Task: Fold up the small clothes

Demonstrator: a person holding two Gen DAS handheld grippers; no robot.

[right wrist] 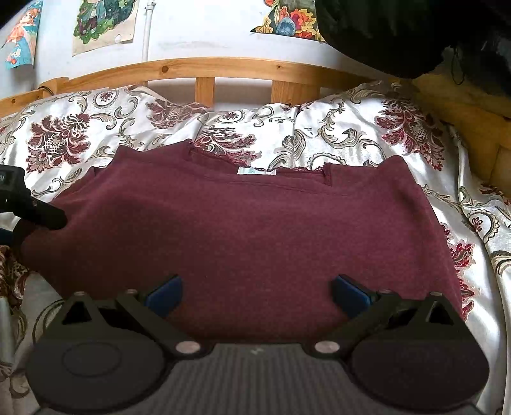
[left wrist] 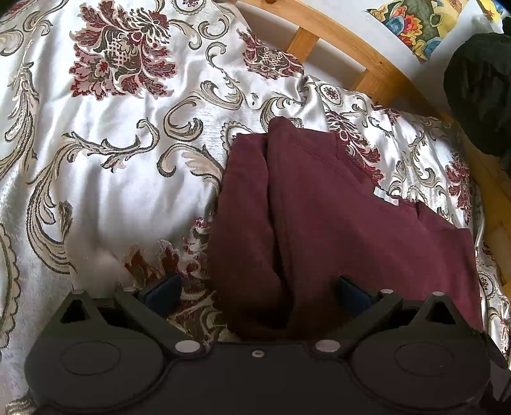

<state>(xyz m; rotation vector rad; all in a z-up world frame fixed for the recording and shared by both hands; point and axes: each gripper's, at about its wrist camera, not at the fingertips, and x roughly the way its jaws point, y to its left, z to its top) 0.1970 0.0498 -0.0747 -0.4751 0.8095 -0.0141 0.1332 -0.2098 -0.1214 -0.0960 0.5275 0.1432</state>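
Observation:
A maroon top (right wrist: 242, 230) lies flat on the patterned bedspread (right wrist: 351, 134), neckline and white label (right wrist: 257, 171) toward the headboard. In the left wrist view the same maroon top (left wrist: 335, 230) shows a folded-in side along its left edge. My left gripper (left wrist: 257, 293) is open, its blue pads straddling that left edge of the garment near its hem. My right gripper (right wrist: 257, 295) is open over the lower middle of the top, with nothing pinched between the pads. The left gripper (right wrist: 28, 210) also shows at the garment's left side in the right wrist view.
A wooden slatted headboard (right wrist: 204, 68) runs behind the bed, with pictures (right wrist: 102, 22) on the wall above. A black bundle of fabric (right wrist: 399, 35) sits at the upper right. Bedspread (left wrist: 111, 159) stretches wide to the left of the top.

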